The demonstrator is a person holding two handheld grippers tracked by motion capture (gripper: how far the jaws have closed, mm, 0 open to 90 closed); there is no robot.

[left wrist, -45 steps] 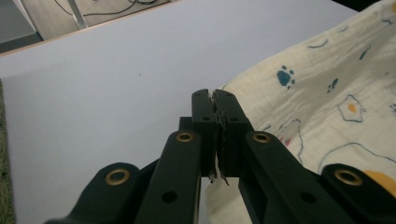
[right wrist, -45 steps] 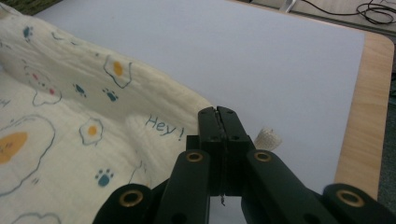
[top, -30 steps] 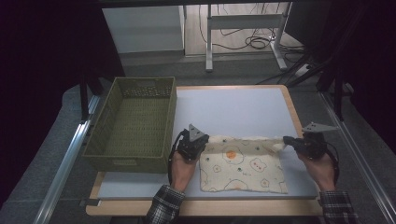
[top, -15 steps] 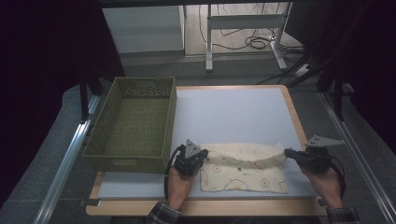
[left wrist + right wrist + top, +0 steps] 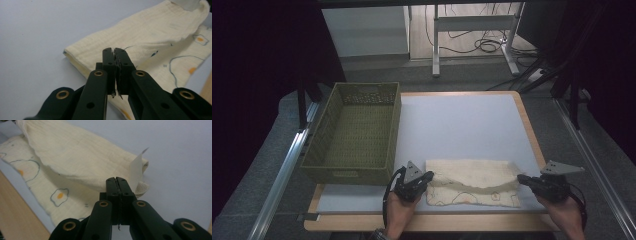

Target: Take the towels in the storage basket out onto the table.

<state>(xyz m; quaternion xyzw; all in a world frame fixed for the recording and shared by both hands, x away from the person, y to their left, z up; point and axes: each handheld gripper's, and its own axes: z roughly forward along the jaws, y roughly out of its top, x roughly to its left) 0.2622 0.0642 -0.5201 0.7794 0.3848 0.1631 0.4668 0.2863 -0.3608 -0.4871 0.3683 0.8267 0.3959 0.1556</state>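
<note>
We have each tool, left (image 5: 428, 178) and right (image 5: 521, 179), clamped on a cloth (image 5: 472, 181) corner, the fold half drawn over; flattening and basket (image 5: 357, 132) remain.

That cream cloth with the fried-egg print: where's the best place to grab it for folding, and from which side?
Probably at the two far corners, one from each end. The cloth lies flat and limp, so only its thin edges offer a pinch. The left gripper and right gripper hold it that way, shut on the folded-over edge.
</note>
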